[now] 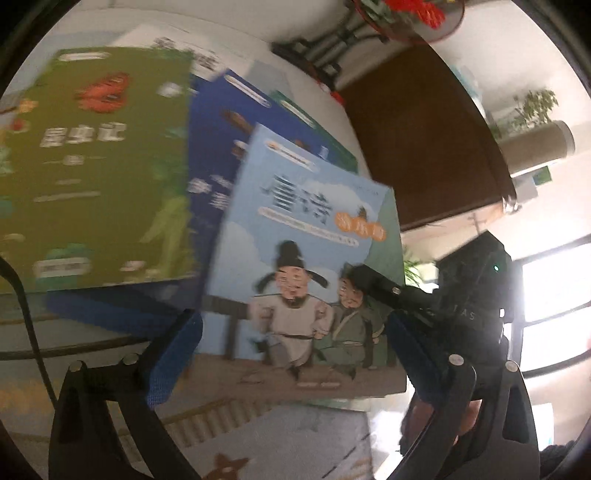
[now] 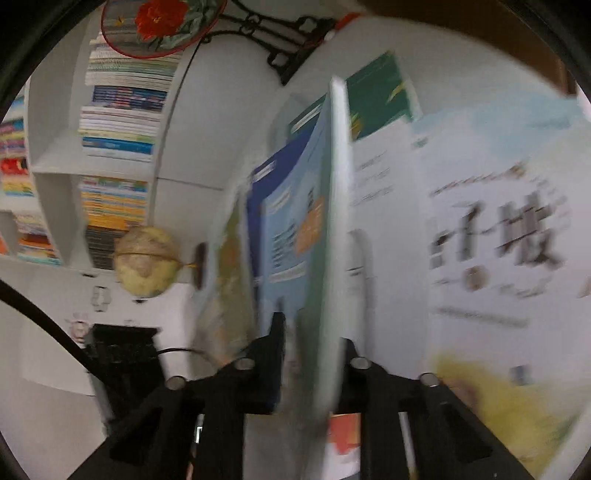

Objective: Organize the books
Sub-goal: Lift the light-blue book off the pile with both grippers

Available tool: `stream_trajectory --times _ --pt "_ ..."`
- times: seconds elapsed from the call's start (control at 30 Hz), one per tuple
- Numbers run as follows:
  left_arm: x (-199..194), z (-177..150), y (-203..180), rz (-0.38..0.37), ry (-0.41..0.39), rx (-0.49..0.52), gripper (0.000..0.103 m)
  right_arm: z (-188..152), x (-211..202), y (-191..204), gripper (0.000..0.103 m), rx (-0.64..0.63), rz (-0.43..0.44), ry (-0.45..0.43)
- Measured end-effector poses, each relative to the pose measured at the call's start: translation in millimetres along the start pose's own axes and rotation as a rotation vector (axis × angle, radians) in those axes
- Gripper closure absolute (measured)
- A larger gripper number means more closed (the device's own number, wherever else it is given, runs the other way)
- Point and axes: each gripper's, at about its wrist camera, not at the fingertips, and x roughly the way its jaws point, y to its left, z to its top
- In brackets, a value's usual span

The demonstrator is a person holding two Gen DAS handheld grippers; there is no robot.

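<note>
A light-blue book [image 1: 306, 251] with two cartoon figures on its cover stands upright, facing the left wrist view. My right gripper [image 1: 369, 284] is shut on its right edge. In the right wrist view the same light-blue book [image 2: 325, 240] appears edge-on between the black fingers of the right gripper [image 2: 312, 332]. My left gripper [image 1: 293, 321] stands open in front of the cover, its blue pads [image 1: 173, 354] apart and not pressing on it. Behind lean a green book [image 1: 92, 166] and a dark-blue book [image 1: 210, 147]. A white and yellow book [image 2: 498, 240] stands to the right.
A white bookshelf [image 2: 48, 162] with stacked books and a globe [image 2: 144, 262] stand at the left of the right wrist view. A flowered fan on a black stand [image 2: 159, 22] hangs above. A dark wooden cabinet [image 1: 424, 140], a potted plant [image 1: 535, 136] and a bright window [image 1: 554, 295] lie to the right.
</note>
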Motion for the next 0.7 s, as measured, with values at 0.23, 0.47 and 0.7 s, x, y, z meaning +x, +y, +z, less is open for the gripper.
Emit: stream_trajectory --times 0.23,0.47,0.7 --pt "-1 1 17 0.041 -0.012 -0.08 0.004 0 -18 2 0.089 -0.074 -0.09 -0.005" --pt "20 4 7 0.052 -0.01 -0.094 0.004 1 -10 -3 0.089 -0.088 -0.109 0.041" --pt "-1 -1 -13 -0.19 0.016 -0.081 0.005 6 -17 -23 0.087 -0.031 -0.083 0.04"
